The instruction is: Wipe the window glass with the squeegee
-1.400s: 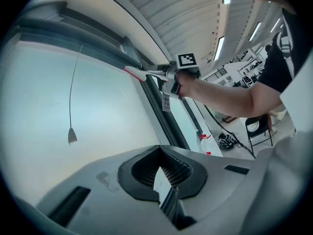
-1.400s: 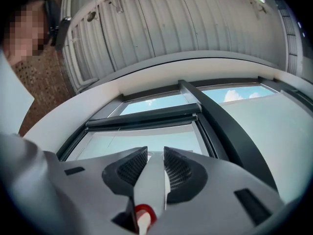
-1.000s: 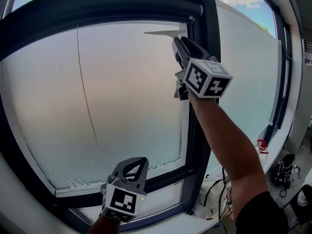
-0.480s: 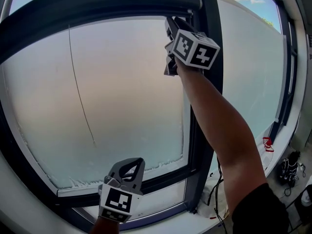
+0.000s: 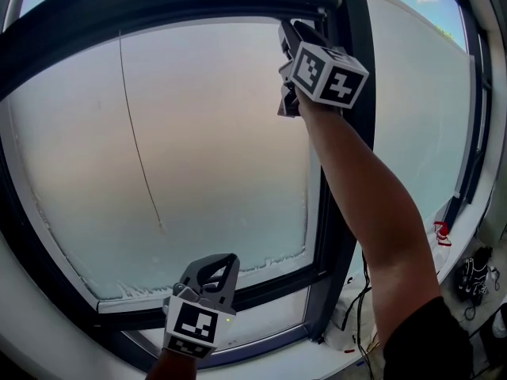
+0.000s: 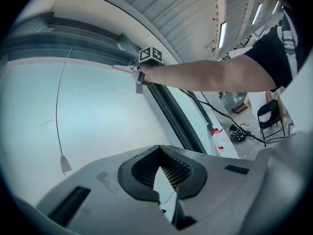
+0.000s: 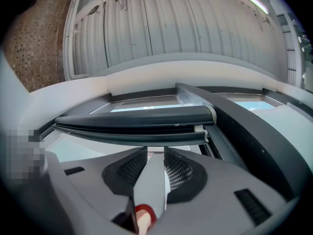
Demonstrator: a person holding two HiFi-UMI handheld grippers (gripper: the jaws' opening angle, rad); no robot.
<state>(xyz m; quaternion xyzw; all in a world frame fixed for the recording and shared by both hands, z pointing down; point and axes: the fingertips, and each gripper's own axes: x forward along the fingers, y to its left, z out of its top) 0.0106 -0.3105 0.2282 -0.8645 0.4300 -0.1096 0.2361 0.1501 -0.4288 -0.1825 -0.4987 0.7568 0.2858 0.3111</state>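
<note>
Frosted matt window glass, smooth dark frame.

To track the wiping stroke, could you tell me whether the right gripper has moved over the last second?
Yes: the right gripper has risen, closer to the window's dark top frame bar.

Head view: from person's head, faces window glass close up. Left tongs at bottom edge, right tongs high by top frame.

Left gripper view: low by pane, faces up and rightward along glass. Right tongs small, well apart; room at right edge.

Right gripper view: tight under top frame, faces upward toward ceiling. Squeegee fills near foreground.

Shared: dark frame in all three views. Glass and right tongs in head and left gripper views.
</note>
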